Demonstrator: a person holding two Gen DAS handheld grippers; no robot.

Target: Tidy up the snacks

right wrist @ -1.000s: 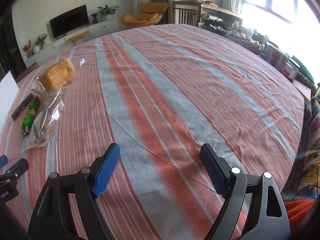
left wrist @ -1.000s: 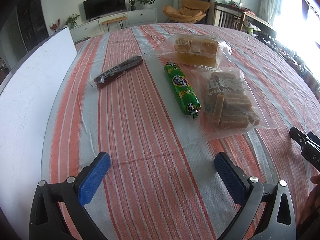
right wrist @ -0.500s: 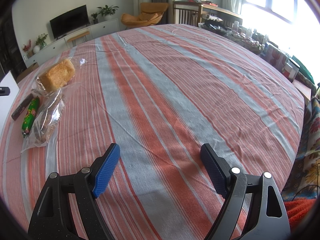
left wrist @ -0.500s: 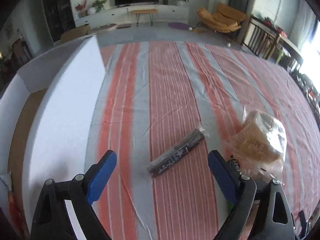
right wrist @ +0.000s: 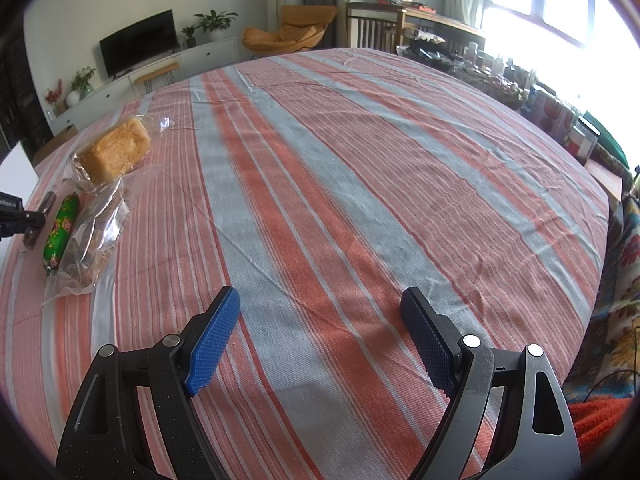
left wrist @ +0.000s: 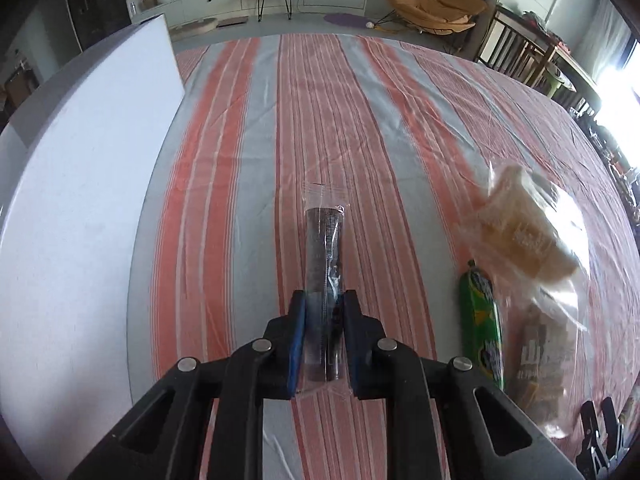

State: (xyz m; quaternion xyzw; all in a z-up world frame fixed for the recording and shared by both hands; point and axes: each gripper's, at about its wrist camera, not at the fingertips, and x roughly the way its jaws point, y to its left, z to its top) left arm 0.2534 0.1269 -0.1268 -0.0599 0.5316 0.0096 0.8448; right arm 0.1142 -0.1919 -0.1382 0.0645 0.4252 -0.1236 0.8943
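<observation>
Two hand-held grippers: your left hand-held gripper (left wrist: 324, 316) is clenched on the dark clear-wrapped snack stick (left wrist: 325, 256) lying on the striped counter (left wrist: 360, 128), gripped near its end to lift; the right hand-held gripper (right wrist: 320, 340) idles released.

- My left gripper (left wrist: 323, 312) points steeply down, its jaws clamped on the near end of a dark snack stick (left wrist: 324, 264) that runs straight out ahead of the fingers.
- My right gripper (right wrist: 320, 336) also tilts down, jaws spread wide with nothing between the blue pads (right wrist: 212, 344).
- From the right wrist, the left gripper's tip shows at the far left edge.
</observation>
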